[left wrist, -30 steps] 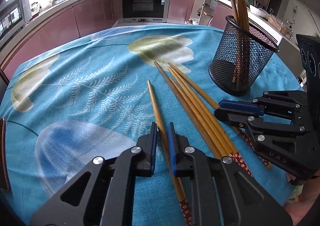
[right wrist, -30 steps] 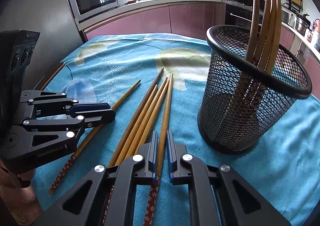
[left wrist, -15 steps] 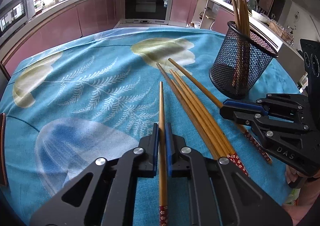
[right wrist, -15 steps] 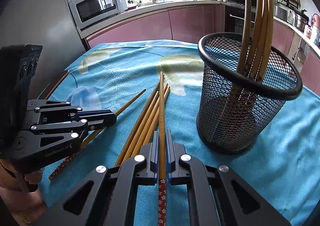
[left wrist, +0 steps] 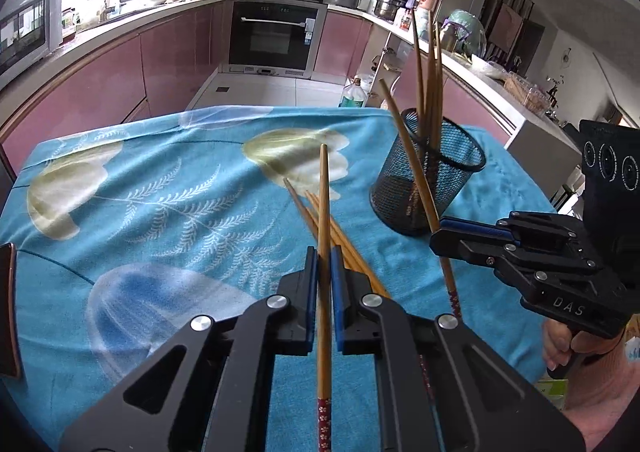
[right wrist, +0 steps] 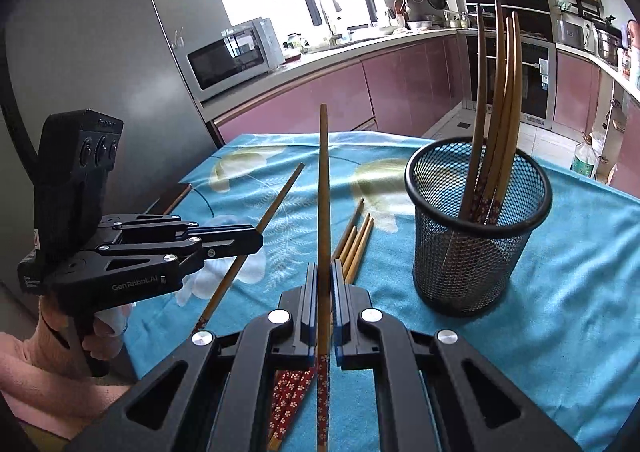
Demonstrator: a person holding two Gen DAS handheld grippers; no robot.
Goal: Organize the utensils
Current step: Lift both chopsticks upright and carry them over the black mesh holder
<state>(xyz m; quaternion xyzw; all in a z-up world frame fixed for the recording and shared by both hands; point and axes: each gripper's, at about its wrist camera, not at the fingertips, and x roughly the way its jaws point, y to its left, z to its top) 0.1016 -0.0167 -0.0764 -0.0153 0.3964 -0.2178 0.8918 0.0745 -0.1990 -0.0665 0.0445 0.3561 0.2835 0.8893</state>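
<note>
Above the blue tablecloth [left wrist: 168, 188] we hold two chopsticks off the surface: left gripper [left wrist: 325, 264] pinches one chopstick [left wrist: 324, 212], right gripper [right wrist: 325, 276] pinches another chopstick [right wrist: 323, 188]. Three loose chopsticks [right wrist: 356, 240] lie mid-table. Mesh holder [right wrist: 476, 236], near the table's right edge, already carries several upright chopsticks crowding its mouth.

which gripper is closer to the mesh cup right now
Right. The right gripper sits just beside the mesh cup, near its base. The left gripper is farther off, across the loose chopsticks lying on the cloth.
</note>
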